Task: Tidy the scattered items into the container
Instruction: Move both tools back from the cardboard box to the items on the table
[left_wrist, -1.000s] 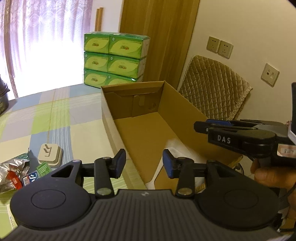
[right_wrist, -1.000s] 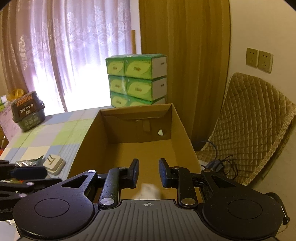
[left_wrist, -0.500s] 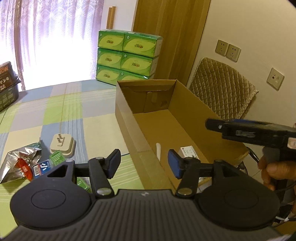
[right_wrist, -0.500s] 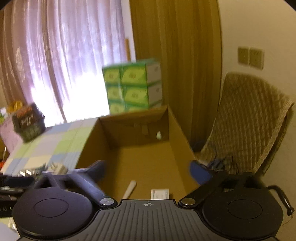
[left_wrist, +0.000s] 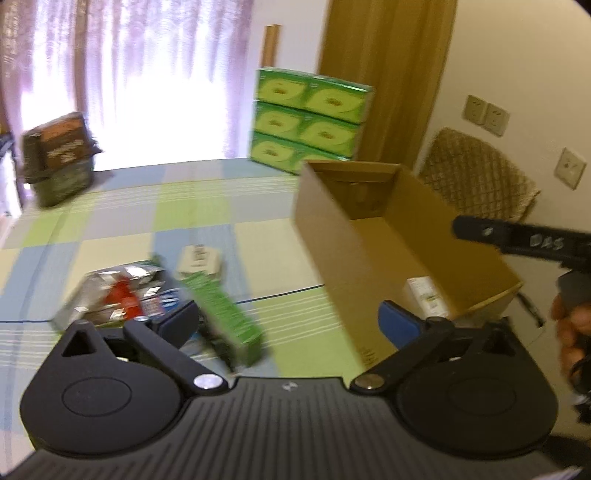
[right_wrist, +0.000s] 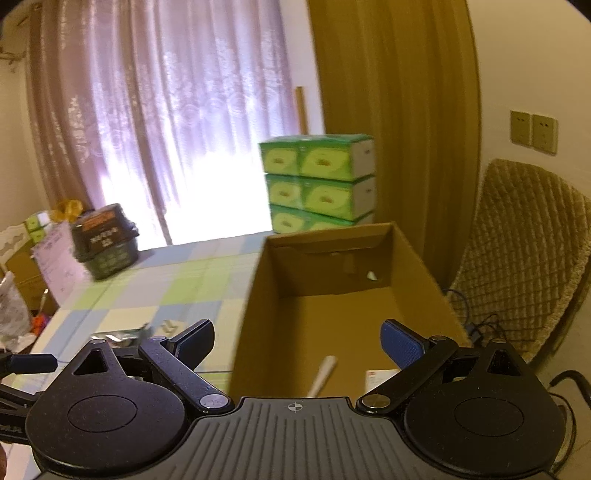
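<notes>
Left gripper (left_wrist: 288, 325): jaws spread wide, nothing between them. It hangs over the checked cloth (left_wrist: 184, 210), at the box's near left corner.

Right gripper (right_wrist: 297, 341): jaws likewise released wide, empty, poised over the near end of the box (right_wrist: 258, 295).

Box: open-topped cardboard, on the cloth at the table's right edge. Inside, on the floor: a white stick (right_wrist: 323, 374) lying tilted, and at its 3 o'clock a small white carton (right_wrist: 380, 378), apart from it.

Loose items, all on the cloth, at the box's 9 o'clock: green box (left_wrist: 221, 314) lying flat; beyond it, at 12 o'clock, a white plug (left_wrist: 199, 260); at its 9 o'clock a foil packet (left_wrist: 114, 295). Motion blur; contact between them cannot be judged.

A hand (left_wrist: 572, 332) grips the right tool's handle at the left view's right edge.

Background: stacked green tissue packs (right_wrist: 317, 181), a quilted chair (right_wrist: 524, 251).
</notes>
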